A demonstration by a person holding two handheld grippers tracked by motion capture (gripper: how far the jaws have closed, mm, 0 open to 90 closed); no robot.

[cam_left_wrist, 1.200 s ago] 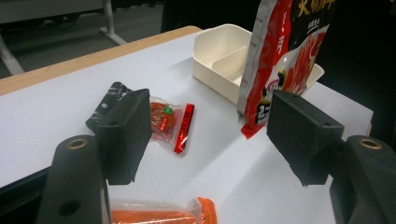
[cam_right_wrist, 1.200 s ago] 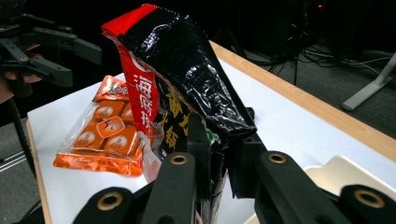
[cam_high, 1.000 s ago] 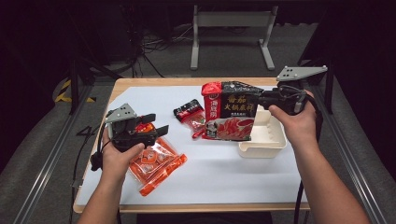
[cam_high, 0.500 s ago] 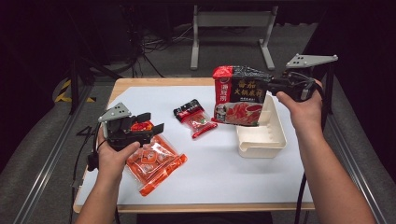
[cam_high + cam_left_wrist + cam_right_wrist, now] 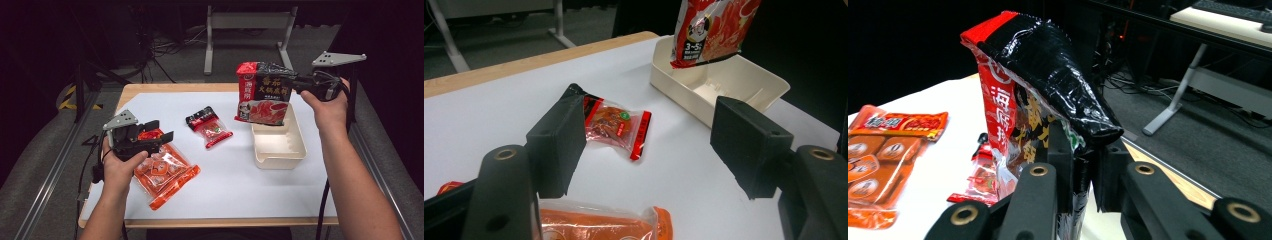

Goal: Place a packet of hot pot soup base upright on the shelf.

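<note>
Red-and-black soup-base bag hung clamped in the right tool over the far end of the cream tray, not yet lowered in. Left tool stood wide and empty above the orange packet; small red sachet lay loose on the counter. Bag print was unreadable, and the orange packet's near end was cut off in the left gripper view.

We see our right gripper clamping the red and black packet upright by its edge; an orange pouch lies on the white worktop at left.
</note>
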